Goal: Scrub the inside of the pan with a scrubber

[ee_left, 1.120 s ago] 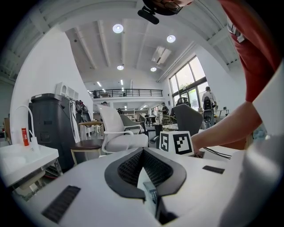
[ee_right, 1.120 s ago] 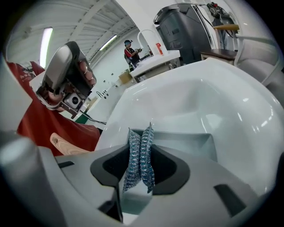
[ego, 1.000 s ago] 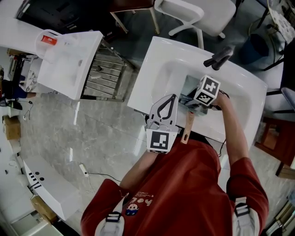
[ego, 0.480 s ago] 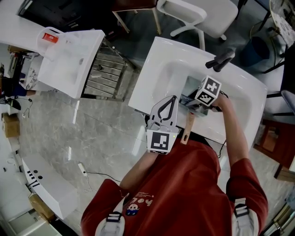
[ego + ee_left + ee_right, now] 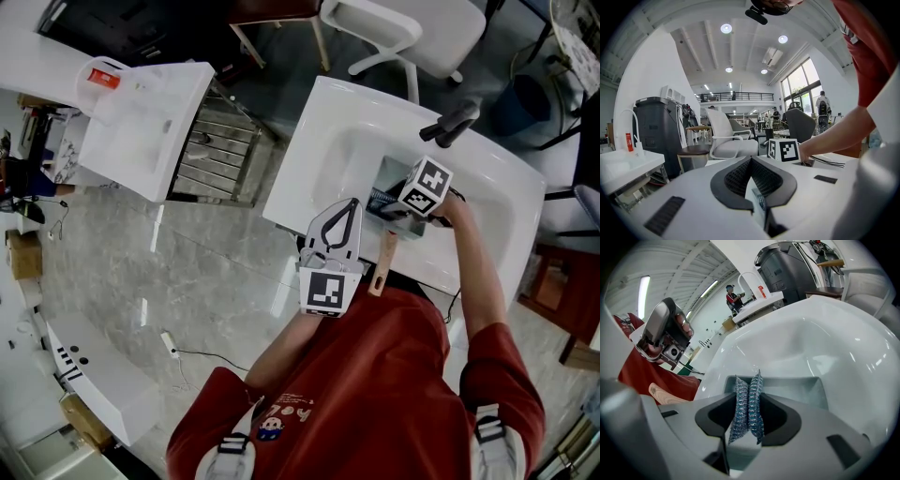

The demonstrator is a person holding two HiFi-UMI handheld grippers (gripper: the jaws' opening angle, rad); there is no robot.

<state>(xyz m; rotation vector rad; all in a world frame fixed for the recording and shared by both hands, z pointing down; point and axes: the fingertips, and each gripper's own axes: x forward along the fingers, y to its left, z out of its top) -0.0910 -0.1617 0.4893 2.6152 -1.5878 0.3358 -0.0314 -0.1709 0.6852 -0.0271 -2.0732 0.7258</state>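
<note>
A grey square pan [image 5: 383, 176] [image 5: 809, 389] lies in the white sink [image 5: 323, 141], its wooden handle [image 5: 382, 262] [image 5: 665, 393] pointing toward the person. My right gripper [image 5: 384, 204] [image 5: 748, 397] is shut on a blue mesh scrubber [image 5: 749, 405] and reaches into the pan's near side. My left gripper [image 5: 351, 202] [image 5: 750, 162] hovers over the sink's front rim, just left of the handle and apart from it. Its jaws are shut and point away from the person, with nothing seen between them.
A dark faucet [image 5: 448, 120] stands at the sink's back edge. A white chair [image 5: 403, 28] is behind the sink. A second white basin [image 5: 141, 122] with a metal rack stands to the left. The floor is grey marble.
The right gripper with the scrubber has shifted very slightly to the right over the pan. The left gripper stays where it was.
</note>
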